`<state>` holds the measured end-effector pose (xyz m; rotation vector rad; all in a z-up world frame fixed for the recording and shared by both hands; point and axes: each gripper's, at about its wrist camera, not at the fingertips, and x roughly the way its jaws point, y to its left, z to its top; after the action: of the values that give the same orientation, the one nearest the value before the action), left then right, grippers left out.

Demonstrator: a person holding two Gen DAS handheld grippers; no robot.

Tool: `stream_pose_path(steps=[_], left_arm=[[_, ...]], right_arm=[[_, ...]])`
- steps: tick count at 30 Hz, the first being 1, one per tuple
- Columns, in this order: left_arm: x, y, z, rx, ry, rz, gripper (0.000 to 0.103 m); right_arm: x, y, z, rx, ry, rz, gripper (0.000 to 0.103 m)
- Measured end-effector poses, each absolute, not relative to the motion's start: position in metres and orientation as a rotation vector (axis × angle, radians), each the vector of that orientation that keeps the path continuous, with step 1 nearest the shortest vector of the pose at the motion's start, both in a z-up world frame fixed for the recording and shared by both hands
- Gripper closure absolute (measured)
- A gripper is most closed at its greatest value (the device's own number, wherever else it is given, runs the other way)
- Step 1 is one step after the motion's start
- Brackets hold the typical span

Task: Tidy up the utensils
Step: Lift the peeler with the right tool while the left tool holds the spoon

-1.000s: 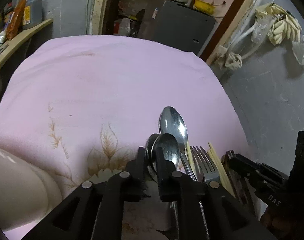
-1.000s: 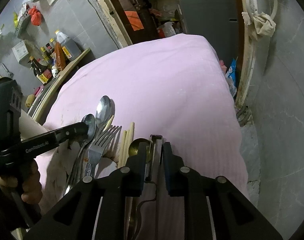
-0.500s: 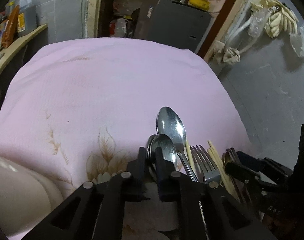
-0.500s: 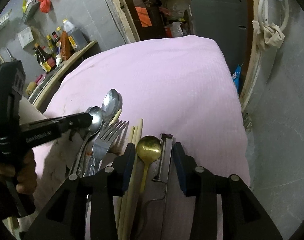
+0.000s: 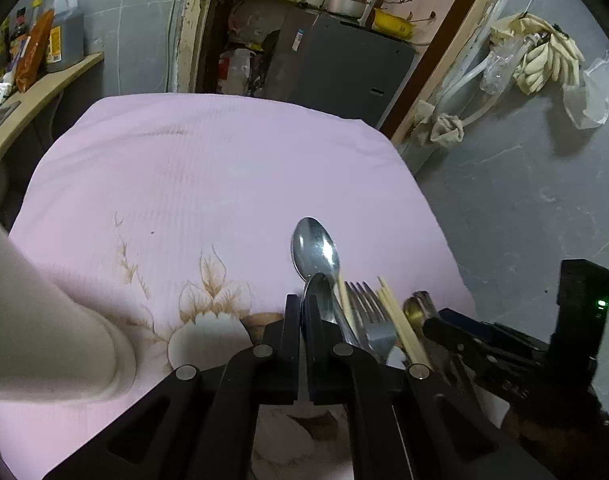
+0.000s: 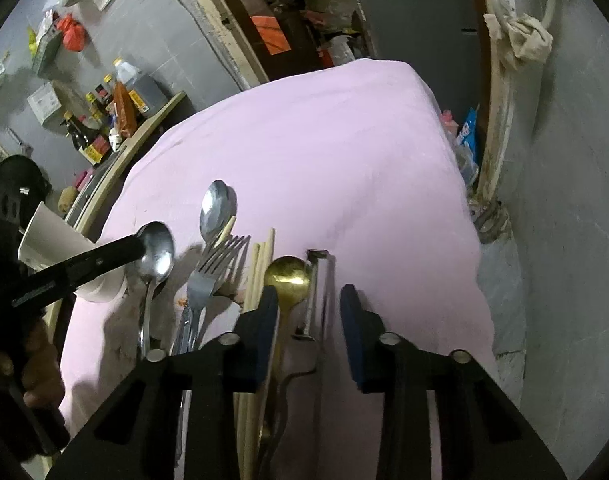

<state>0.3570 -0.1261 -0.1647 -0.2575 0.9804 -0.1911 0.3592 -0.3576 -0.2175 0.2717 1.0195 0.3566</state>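
Utensils lie in a row on the pink cloth (image 5: 224, 184). My left gripper (image 5: 302, 312) is shut on the rim of a steel spoon's bowl (image 6: 156, 254), whose bowl end is raised off the cloth. A second steel spoon (image 5: 314, 248) lies flat just beyond, then a fork (image 6: 208, 276) and wooden chopsticks (image 6: 260, 268). My right gripper (image 6: 310, 312) hangs low over a gold spoon (image 6: 288, 276) and a thin metal tool (image 6: 316, 292). Both lie between its jaws, which are closing; the pads do not visibly press on either.
A white paper cup (image 6: 60, 252) stands at the cloth's left edge, behind the left gripper. A shelf with bottles (image 6: 124, 100) runs along the left wall. The cloth's right edge drops to a grey floor (image 6: 564, 240). A dark cabinet (image 5: 336, 64) stands beyond the far edge.
The left gripper closed fully on the steel spoon and rose with it. The right gripper's jaws spread apart from the metal tool, then narrowed a little.
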Motion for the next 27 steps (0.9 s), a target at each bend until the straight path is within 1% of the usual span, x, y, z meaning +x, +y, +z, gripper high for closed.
stream_pose_path(steps=[2, 9, 11, 12, 17, 27], left_arm=[[0.354, -0.125, -0.161, -0.270, 0.984, -0.196, 0.100], [0.342, -0.123, -0.159, -0.301, 1.019, -0.212, 0.100], [0.335, -0.124, -0.156, -0.295, 1.030, -0.209, 0.100], [0.333, -0.125, -0.156, -0.293, 1.036, -0.211, 0.100], [0.321, -0.126, -0.159, -0.303, 1.078, -0.221, 0.099], [0.303, -0.116, -0.188, -0.368, 1.152, -0.226, 0.099]], right_arm=[[0.361, -0.357, -0.219, 0.272, 1.028, 0.348, 0.082], [0.372, -0.346, -0.216, 0.206, 1.069, 0.331, 0.082], [0.372, -0.343, -0.215, 0.176, 1.077, 0.320, 0.090], [0.372, -0.342, -0.214, 0.162, 1.082, 0.315, 0.091], [0.365, -0.343, -0.211, 0.198, 1.098, 0.345, 0.092], [0.322, -0.343, -0.203, 0.242, 1.109, 0.377, 0.092]])
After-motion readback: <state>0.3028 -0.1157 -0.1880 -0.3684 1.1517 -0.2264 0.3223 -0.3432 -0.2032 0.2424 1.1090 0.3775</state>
